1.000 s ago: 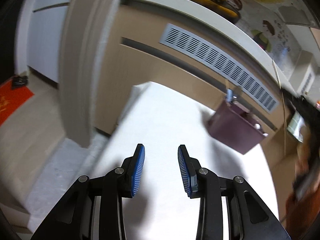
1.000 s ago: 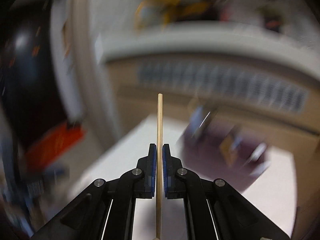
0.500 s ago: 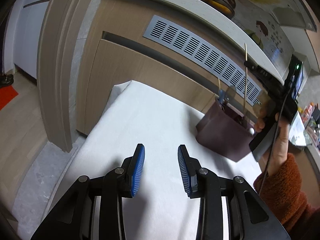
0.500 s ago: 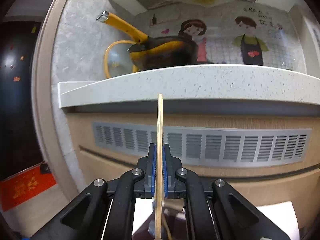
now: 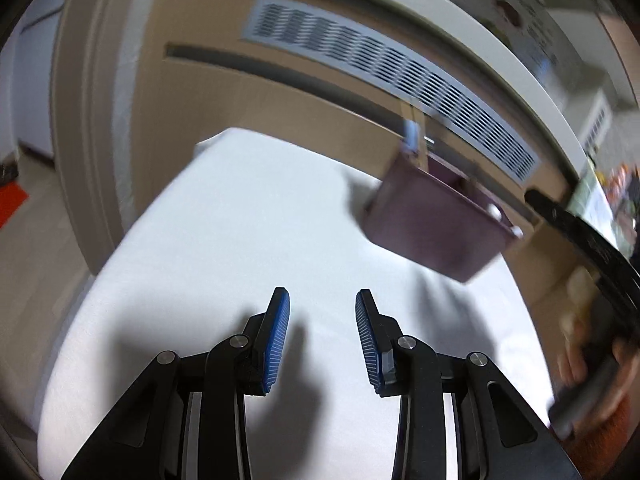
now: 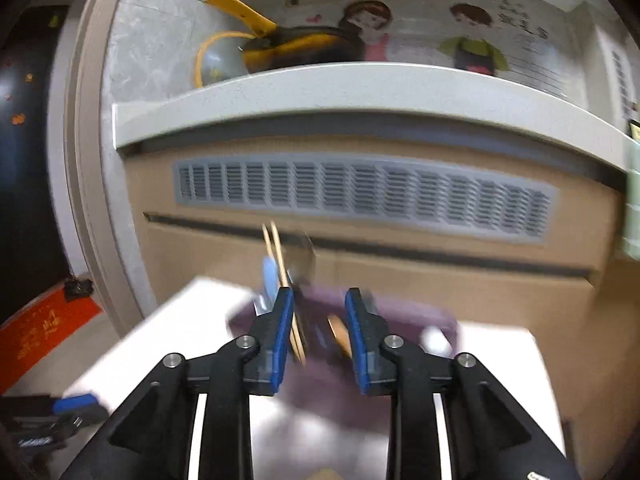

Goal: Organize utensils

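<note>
My left tongs [image 5: 322, 300] hang wide open over the white bench [image 5: 248, 216], nothing between the blue pads.

My right tongs [image 6: 319, 298] are opening right now. Two wooden chopsticks [image 6: 280, 256] stand just beside the left pad, tilted a little; frame is blurred, so I can't tell if the pad touches them, but the other pad is well clear, so there's no clamp on them.

The chopsticks' lower ends drop into the purple utensil holder [image 6: 404, 312], which sits on the bench directly ahead of my right tongs. A pale blue handle [image 6: 269, 276] sticks up from the holder's left end, next to the chopsticks. A wooden piece [image 6: 339, 334] shows inside the holder between my pads; too blurred to say what it is.

From the left view, the holder [image 5: 432, 228] is far right on the bench, near the cabinet front with the grey vent grille [image 5: 384, 80]. My right hand [image 5: 588, 360] is at that view's right edge, gripping the black tool.
</note>
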